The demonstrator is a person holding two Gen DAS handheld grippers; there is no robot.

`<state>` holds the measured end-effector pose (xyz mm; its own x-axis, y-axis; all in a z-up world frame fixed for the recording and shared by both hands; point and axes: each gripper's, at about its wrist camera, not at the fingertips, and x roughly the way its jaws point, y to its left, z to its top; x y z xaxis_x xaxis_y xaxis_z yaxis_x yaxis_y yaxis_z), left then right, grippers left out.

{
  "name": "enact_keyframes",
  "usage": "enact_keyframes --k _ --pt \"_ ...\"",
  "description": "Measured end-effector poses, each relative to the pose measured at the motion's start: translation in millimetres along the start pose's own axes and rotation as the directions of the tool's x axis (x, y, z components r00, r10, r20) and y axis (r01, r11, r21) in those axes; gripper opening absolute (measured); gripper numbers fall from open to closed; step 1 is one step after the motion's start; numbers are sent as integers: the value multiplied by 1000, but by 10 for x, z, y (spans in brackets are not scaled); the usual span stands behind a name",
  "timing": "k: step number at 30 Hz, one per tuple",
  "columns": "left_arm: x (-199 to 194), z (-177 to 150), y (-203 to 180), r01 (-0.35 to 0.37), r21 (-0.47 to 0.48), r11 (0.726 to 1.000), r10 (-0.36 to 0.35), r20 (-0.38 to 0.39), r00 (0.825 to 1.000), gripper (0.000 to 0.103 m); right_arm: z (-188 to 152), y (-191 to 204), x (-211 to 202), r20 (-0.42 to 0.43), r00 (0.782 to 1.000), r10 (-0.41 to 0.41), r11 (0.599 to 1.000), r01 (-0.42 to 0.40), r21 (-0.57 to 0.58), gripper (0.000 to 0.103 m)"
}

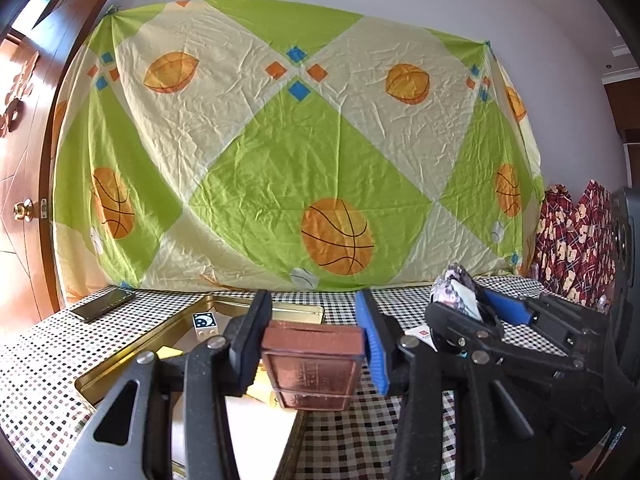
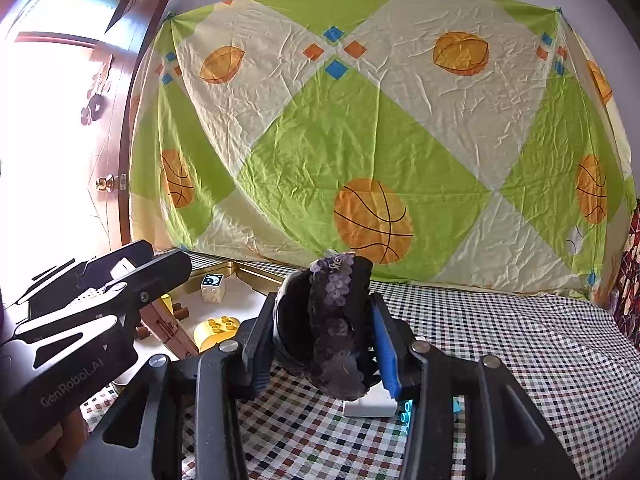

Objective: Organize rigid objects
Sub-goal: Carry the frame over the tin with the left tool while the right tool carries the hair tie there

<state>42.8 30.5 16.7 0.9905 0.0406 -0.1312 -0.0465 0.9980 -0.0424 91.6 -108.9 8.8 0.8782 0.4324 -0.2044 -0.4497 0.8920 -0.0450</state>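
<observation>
Basketball-print sheet (image 1: 280, 140) backs the checked bench (image 1: 40, 360): left tool (image 1: 314, 344) clamps a copper-brown block (image 1: 312, 368) over the gold tray (image 1: 132, 356); right tool (image 2: 322, 332) grips a dark sequinned object (image 2: 336, 320).

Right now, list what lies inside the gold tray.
Inside the gold tray: a white printed cube, a yellow studded block and a brown piece. The left gripper covers the rest.
</observation>
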Motion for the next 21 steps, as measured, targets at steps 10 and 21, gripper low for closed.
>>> enact_keyframes --k 10,21 --pt "15 0 193 -12 -20 1000 11 -15 1000 43 17 210 134 -15 1000 27 999 -28 -37 46" --pt "42 46 434 -38 -38 999 37 -18 999 43 110 359 291 -44 997 68 996 -70 -49 46"
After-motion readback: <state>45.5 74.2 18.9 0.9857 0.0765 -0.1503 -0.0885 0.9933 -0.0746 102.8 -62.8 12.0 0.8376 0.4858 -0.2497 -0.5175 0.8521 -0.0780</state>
